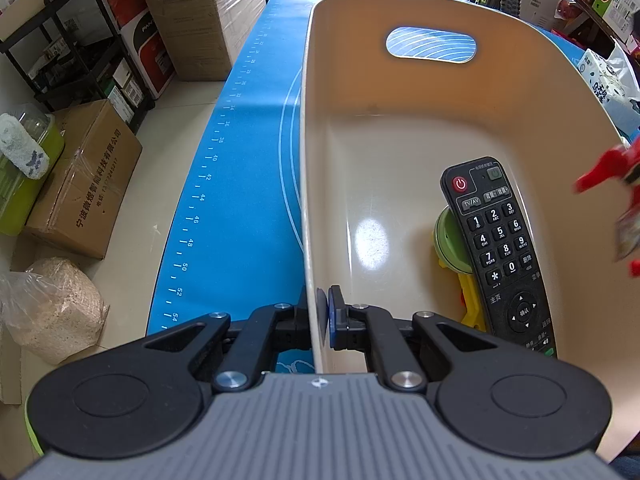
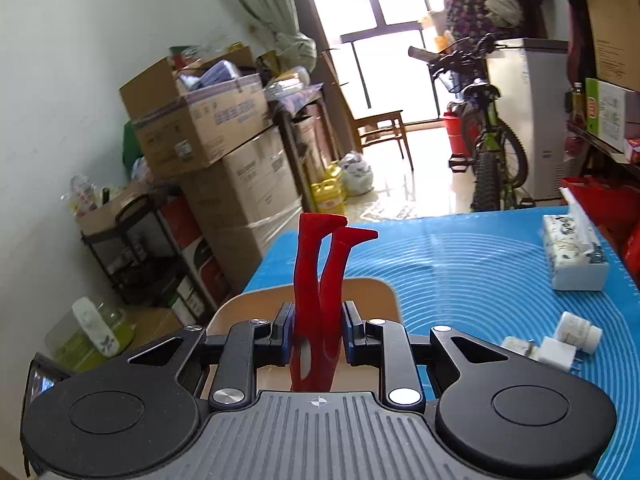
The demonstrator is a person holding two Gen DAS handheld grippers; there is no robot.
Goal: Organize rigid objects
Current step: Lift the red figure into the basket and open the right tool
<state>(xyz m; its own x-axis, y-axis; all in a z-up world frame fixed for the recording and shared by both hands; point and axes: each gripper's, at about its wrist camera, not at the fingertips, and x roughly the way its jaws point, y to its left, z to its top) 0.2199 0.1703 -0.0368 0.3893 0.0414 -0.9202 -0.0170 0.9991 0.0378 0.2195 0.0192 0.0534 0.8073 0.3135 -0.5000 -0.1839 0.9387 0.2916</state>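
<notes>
The tub (image 1: 400, 128) looks like smooth cream plastic, glossy enough to throw back a bright patch of light. The remote (image 1: 500, 248) is matt black plastic with rubbery-looking keys. The blue mat (image 2: 480, 256) on the desk is smooth and faintly shiny — the red figure (image 2: 320, 280) is glossy plastic. The tissue pack (image 2: 572, 256) wears a thin, crinkled wrapper.

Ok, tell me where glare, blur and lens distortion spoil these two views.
Left wrist: a glare patch on the cream plastic bin floor, the red toy figure motion-blurred at the right edge, the blue mat edge bowed. Right wrist: the bright window blows out, and the surroundings look soft.
</notes>
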